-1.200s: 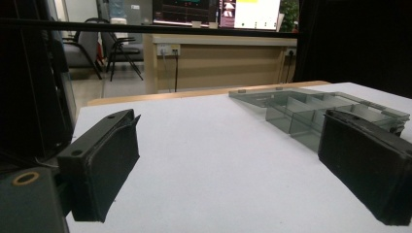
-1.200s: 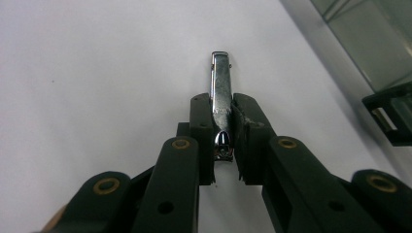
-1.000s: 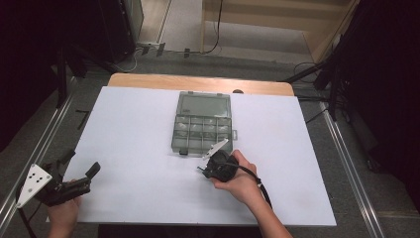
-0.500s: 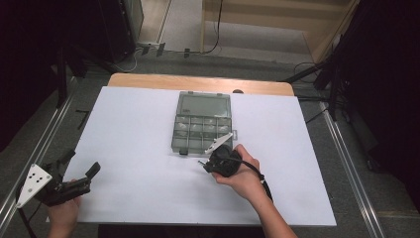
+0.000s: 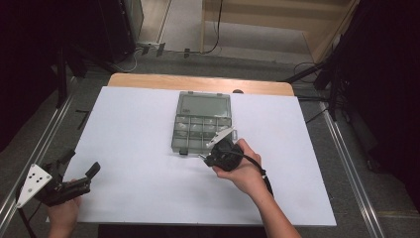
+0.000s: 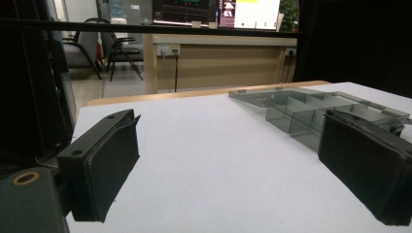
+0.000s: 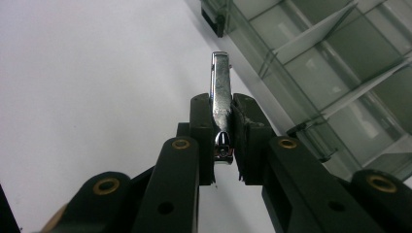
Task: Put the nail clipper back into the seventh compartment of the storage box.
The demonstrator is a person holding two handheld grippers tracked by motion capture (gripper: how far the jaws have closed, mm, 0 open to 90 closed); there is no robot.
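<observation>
I am looking down on a white tabletop [image 5: 129, 148] that takes up most of the high view, with a strip of bare wood along its far edge at twelve o'clock. A little past the centre, towards one o'clock, lies a clear grey compartment box [image 5: 202, 121], lid open and lying flat beyond it, its tray split into small cells.

At the box's near right corner, about four o'clock from its middle, my right claw [image 5: 210, 153] is held just above the tabletop in my right hand [image 5: 245, 171]. Its jaws are closed on a small shiny metal piece [image 7: 219, 97]. In the right gripper view the piece stands on edge between the two black pads, its long flat end sticking out past the pad tips and its rounded end sitting back between them. The box's edge runs just beside it on the right of that view; I cannot tell whether they touch.

My left claw [image 5: 79, 166] rests at the tabletop's near left corner, around eight o'clock, well apart from the box. In the left gripper view its jaws stand wide apart with nothing between them, and the box shows beyond the right jaw.
</observation>
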